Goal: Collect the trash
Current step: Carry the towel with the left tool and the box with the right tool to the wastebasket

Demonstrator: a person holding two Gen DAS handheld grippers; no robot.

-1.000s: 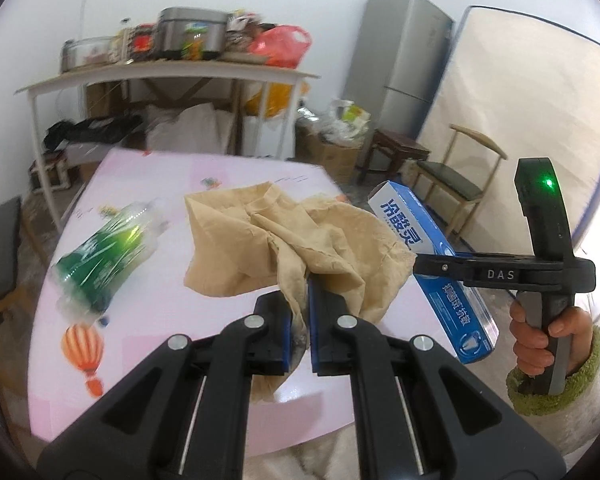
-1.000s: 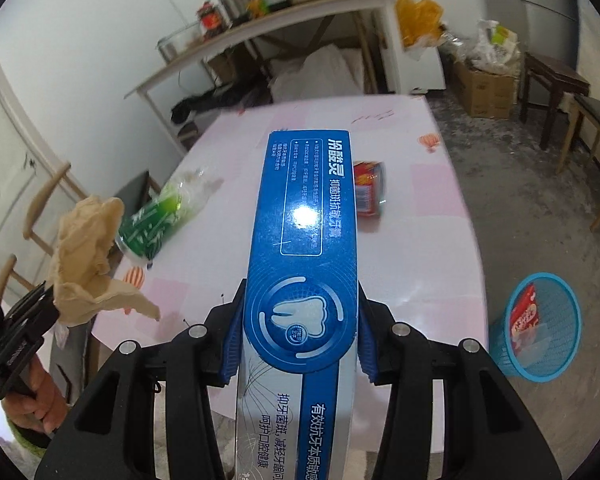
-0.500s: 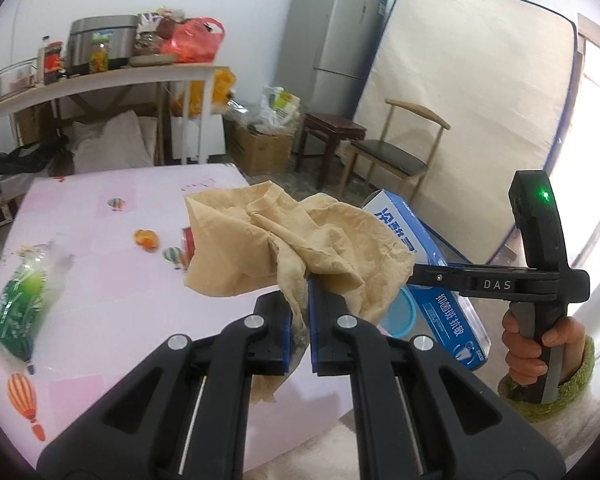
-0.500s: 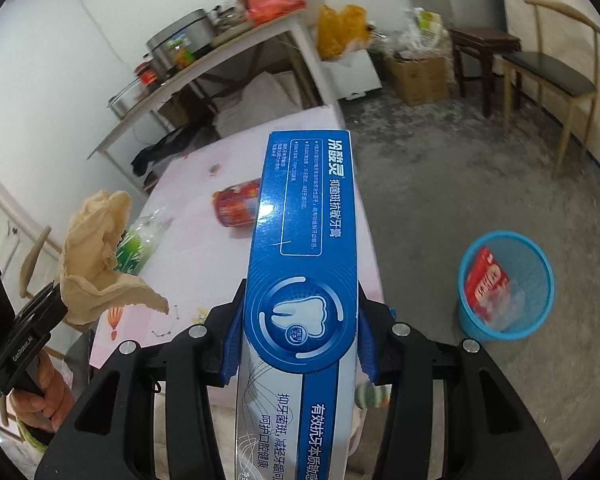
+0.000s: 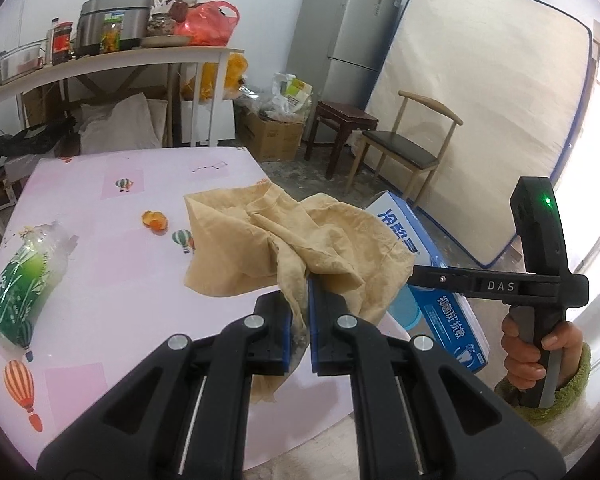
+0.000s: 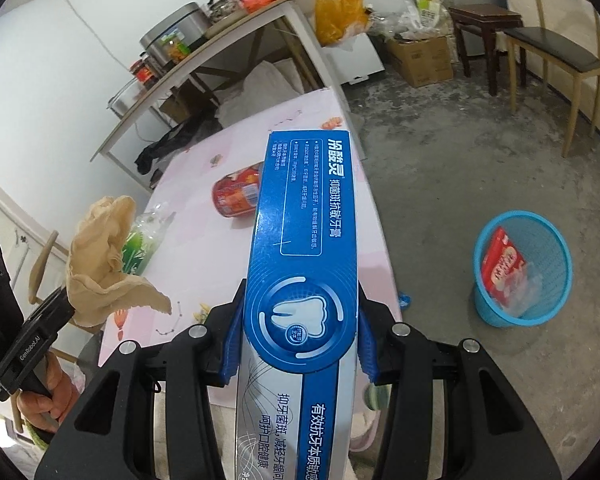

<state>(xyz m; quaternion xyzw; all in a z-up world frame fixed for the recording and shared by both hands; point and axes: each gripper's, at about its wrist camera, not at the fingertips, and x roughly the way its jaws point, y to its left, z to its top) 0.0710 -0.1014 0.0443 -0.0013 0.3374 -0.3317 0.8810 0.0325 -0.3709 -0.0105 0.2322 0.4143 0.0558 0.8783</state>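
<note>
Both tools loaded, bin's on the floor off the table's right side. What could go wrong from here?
1. The right tool grips the long toothpaste box near one end; the overhanging length could swing or clip the blue bin's rim and tip the light basket.
2. The left tool pinches only a fold of the crumpled brown paper; it could slip out before reaching the bin.
3. The red can and green bag lie on the table and may be knocked.

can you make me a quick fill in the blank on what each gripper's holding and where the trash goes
1. The left gripper is shut on a crumpled tan ____.
2. The right gripper clamps a blue ____ box.
3. The blue mesh wastebasket stands on the ____.
4. A red can lies on its side on the pink ____.

Missing words: paper; toothpaste; floor; table
</note>
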